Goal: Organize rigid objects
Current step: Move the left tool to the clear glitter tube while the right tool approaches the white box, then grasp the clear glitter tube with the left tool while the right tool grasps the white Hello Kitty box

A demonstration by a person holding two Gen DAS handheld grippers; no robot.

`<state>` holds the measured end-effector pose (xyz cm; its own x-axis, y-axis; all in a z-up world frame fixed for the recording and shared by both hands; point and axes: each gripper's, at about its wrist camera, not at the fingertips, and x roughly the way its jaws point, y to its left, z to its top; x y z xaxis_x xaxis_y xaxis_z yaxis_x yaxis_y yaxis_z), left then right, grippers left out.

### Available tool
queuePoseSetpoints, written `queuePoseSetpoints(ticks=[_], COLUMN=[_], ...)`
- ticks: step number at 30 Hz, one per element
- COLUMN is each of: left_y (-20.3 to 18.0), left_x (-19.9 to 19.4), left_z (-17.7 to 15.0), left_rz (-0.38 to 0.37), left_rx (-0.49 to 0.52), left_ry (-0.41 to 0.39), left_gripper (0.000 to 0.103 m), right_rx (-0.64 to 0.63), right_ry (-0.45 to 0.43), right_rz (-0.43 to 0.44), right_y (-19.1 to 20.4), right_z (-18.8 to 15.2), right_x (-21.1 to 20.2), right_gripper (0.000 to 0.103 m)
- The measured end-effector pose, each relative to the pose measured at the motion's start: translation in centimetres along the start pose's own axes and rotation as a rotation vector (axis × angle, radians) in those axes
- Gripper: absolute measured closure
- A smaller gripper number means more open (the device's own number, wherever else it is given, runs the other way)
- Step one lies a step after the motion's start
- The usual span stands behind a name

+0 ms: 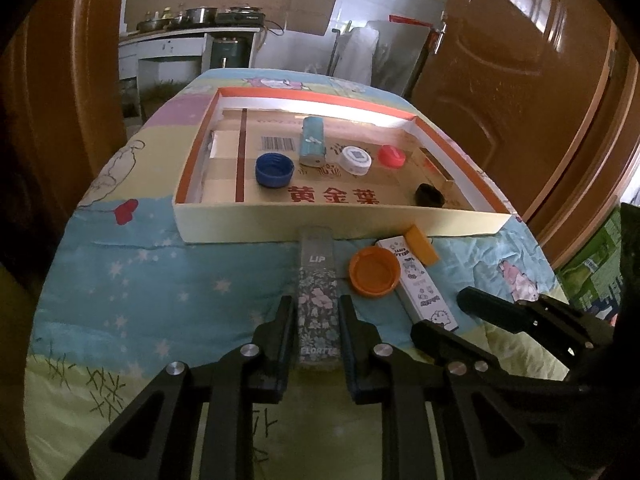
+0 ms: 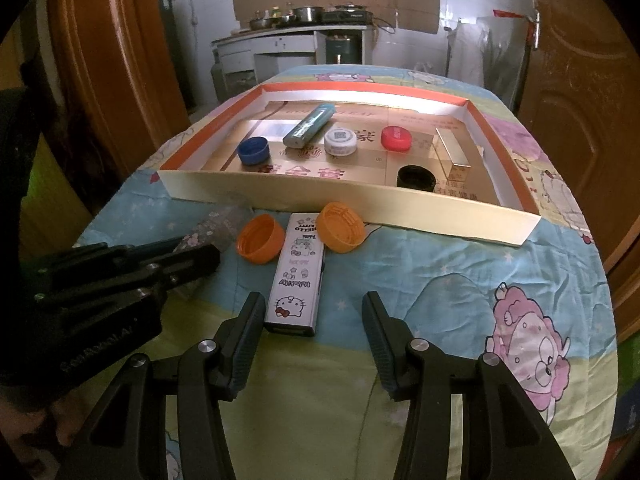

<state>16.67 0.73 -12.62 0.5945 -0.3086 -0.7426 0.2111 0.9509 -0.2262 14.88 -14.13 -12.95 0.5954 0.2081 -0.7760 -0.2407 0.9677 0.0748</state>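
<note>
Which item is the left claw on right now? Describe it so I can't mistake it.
In front of the big cardboard tray on the blanket, find the long slim floral box marked LIP. Unlike the white cartoon-cat box beside it, it is grey-purple and sits between the left claw fingers.

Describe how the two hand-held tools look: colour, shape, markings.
Both tools, left and right, are matte black, each with two long tapered fingers with ribbed inner pads. Round silver pivot bolts dot the linkages. The left tool's body bears faint pale lettering. No cables show.

cartoon-print quilt (image 2: 420, 264), shallow cardboard tray (image 2: 280, 194), two orange caps (image 2: 260, 244), white box (image 2: 296, 284), floral lip box (image 1: 318, 300)
</note>
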Motion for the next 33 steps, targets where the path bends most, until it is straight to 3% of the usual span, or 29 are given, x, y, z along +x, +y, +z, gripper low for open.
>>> queuePoseSetpoints(ticks=[14,16,19,33], left_y=[1.0,1.1,1.1,1.2], left_x=[-0.8,-0.9,-0.9,-2.2], left_z=[-0.6,-0.7,-0.7,-1.4], left_rz=[-0.022,-0.023,-0.023,-0.017], left_rx=[-0.044,-0.046,-0.047,-0.058], left_ry=[-0.012,-0.011,-0.012,-0.024], left_gripper=[0.082,0.082,0.082,0.082], right_rx=[-0.024,-0.030,-0.034,-0.071], right_ry=[0.010,0.012,0.016,0.014], right_rz=[0.002,-0.006,-0.011,-0.016], right_y=[0.8,1.0,1.1,2.1], right_z=[1.0,1.0,0.9,-0.4], right_x=[0.9,0.9,0.9,-0.3], right_gripper=[0.052,0.065,0.075,0.077])
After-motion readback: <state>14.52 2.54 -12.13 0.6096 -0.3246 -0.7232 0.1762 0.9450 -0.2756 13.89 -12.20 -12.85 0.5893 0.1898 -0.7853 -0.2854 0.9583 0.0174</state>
